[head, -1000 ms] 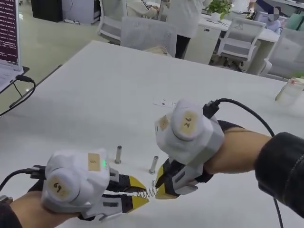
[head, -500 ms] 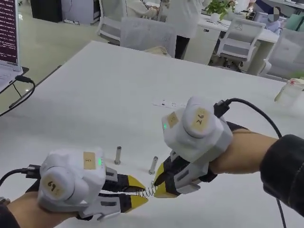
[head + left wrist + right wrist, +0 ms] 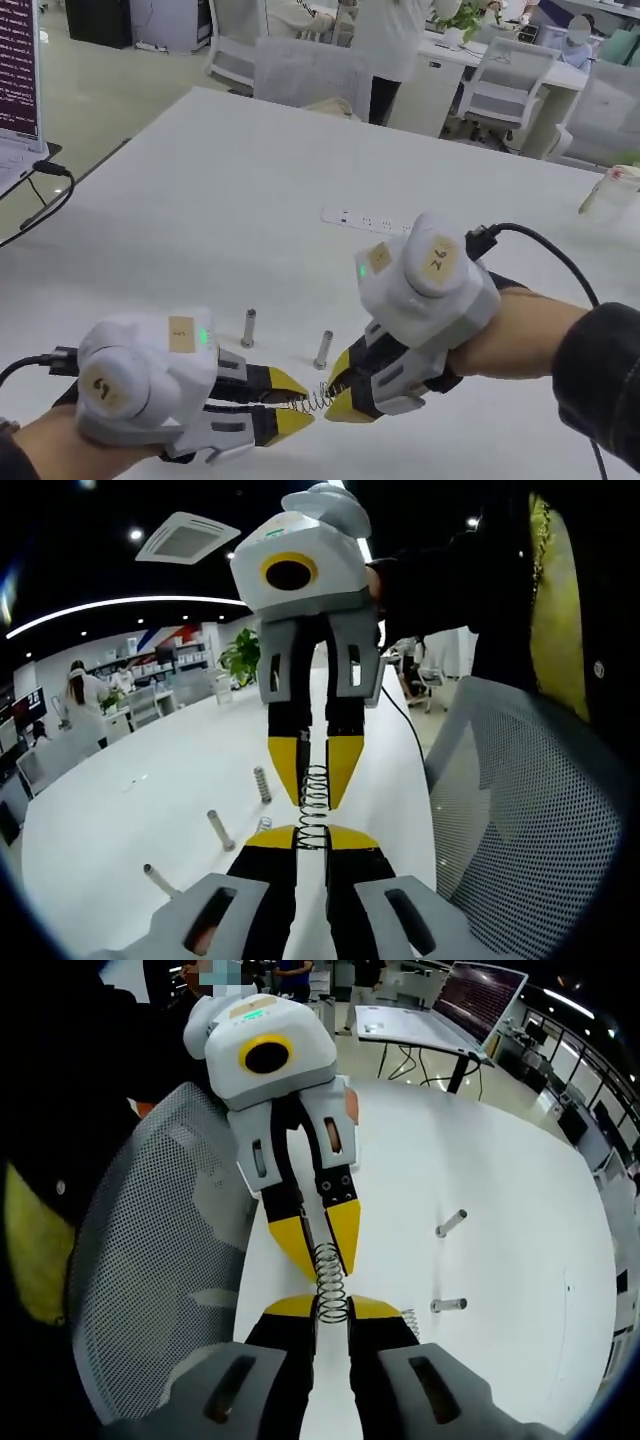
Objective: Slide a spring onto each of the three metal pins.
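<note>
A small steel spring (image 3: pixel 315 400) is stretched between my two grippers just above the white table (image 3: pixel 200 200). The left gripper (image 3: pixel 300 406) is shut on one end and the right gripper (image 3: pixel 335 396) is shut on the other. In the left gripper view the spring (image 3: pixel 313 805) runs from my own jaws up to the right gripper's yellow tips. Two bare metal pins (image 3: pixel 248 327) (image 3: pixel 323 348) stand upright just beyond the grippers. A third pin (image 3: pixel 262 783) wears a spring. In the right gripper view the spring (image 3: pixel 330 1275) lies between both sets of tips, and two pins (image 3: pixel 451 1223) (image 3: pixel 448 1305) show to the right.
A white power strip (image 3: pixel 365 219) lies mid-table. A black cable (image 3: pixel 40 195) and a laptop (image 3: pixel 15 90) sit at the left edge, and a plastic bottle (image 3: pixel 608 192) at the far right. Office chairs (image 3: pixel 300 70) line the far edge. A mesh chair (image 3: pixel 520 820) is behind me.
The right hand has shifted a little to the right and rolled, while its tips stay on the spring. The left gripper has barely moved. The spring stays held between both.
</note>
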The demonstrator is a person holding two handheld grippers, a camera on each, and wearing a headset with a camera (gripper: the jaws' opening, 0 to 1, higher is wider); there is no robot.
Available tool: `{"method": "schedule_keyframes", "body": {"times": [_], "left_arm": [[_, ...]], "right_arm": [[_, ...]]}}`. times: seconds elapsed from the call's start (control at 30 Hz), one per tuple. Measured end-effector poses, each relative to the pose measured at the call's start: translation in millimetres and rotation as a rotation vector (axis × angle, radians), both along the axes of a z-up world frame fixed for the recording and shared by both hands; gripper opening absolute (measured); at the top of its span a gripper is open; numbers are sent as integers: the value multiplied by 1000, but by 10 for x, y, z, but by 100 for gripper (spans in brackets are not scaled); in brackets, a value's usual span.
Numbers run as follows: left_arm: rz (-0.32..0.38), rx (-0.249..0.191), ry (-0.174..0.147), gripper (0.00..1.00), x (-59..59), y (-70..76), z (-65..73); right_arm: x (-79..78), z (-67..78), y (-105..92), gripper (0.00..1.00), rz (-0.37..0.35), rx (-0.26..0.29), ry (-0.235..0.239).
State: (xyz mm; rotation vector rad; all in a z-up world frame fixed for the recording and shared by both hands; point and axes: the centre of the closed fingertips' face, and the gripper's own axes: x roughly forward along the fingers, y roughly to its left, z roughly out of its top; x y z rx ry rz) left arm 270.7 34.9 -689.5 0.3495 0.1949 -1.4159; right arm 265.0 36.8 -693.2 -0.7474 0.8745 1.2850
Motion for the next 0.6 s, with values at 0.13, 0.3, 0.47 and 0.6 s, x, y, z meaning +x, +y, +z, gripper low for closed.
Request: {"method": "schedule_keyframes", "body": {"times": [0.13, 0.3, 0.47, 0.6], "left_arm": [[4, -4, 2, 2, 7, -2, 6], [6, 1, 2, 2, 9, 2, -1], [7, 4, 2, 2, 12, 5, -6], [5, 5, 3, 2, 9, 3, -7]], "right_arm": [[2, 44, 26, 9, 1, 5, -11], [5, 88, 83, 9, 14, 9, -26], [1, 130, 148, 9, 29, 11, -36], [-4, 158, 198, 9, 39, 15, -38]]}}
